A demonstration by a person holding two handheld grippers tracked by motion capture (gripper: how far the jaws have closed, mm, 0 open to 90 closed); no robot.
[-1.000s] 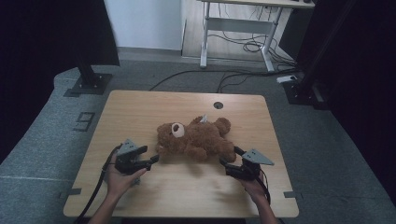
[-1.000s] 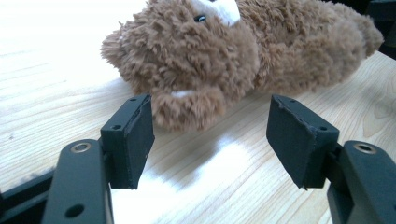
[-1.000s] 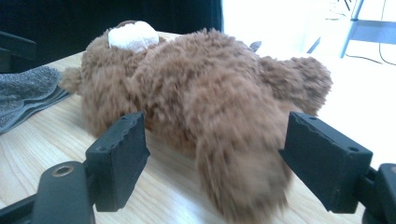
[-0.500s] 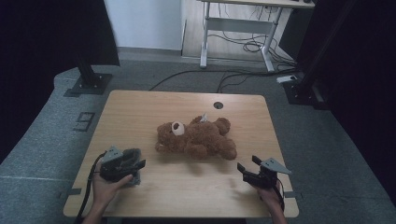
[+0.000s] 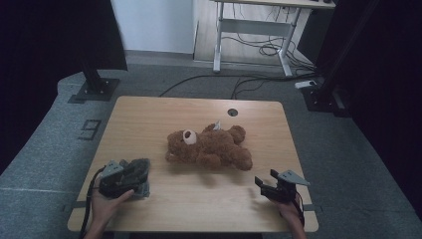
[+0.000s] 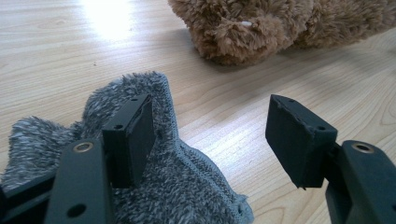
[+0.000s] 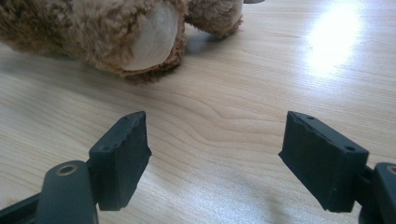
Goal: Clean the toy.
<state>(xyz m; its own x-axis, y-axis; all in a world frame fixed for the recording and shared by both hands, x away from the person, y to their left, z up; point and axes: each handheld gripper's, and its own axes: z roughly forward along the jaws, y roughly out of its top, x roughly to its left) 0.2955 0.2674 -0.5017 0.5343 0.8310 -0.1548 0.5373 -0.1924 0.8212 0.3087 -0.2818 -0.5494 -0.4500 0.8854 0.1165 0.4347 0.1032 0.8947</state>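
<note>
**Desk with plush bear, grey fleece piece and two hand-held grippers**

1. Desk [image 5: 149,119]. Light wood top with rounded corners and a small round cable hole near its far edge. It stands on grey carpet, with a dark stand base on the floor to its far left.

2. Teddy bear [image 5: 209,148]. Brown plush, lying at the middle of the desk with its head to the left and its legs to the right. A pale muzzle patch faces up and a small tag sticks out on its far side. The left gripper view shows a furry limb at the top of the picture; the right gripper view shows a cream foot sole. No gripper touches it.

3. Grey fleece piece [image 6: 177,186]. Fuzzy grey fabric with a stitched edge, lying on the desk near its near-left corner, well apart from the bear. It sits under and around the left gripper, bunched against the inner side of one finger.

4. Left gripper [image 5: 130,175]. Held in the person's left hand at the near-left of the desk. Its fingers [image 6: 133,135] stand wide apart, released, with bare wood between them.

5. Right gripper [image 5: 266,182]. Held in the person's right hand at the near-right edge, pointing toward the bear, near it but apart. Its fingers are spread and released, with nothing between them.
</note>
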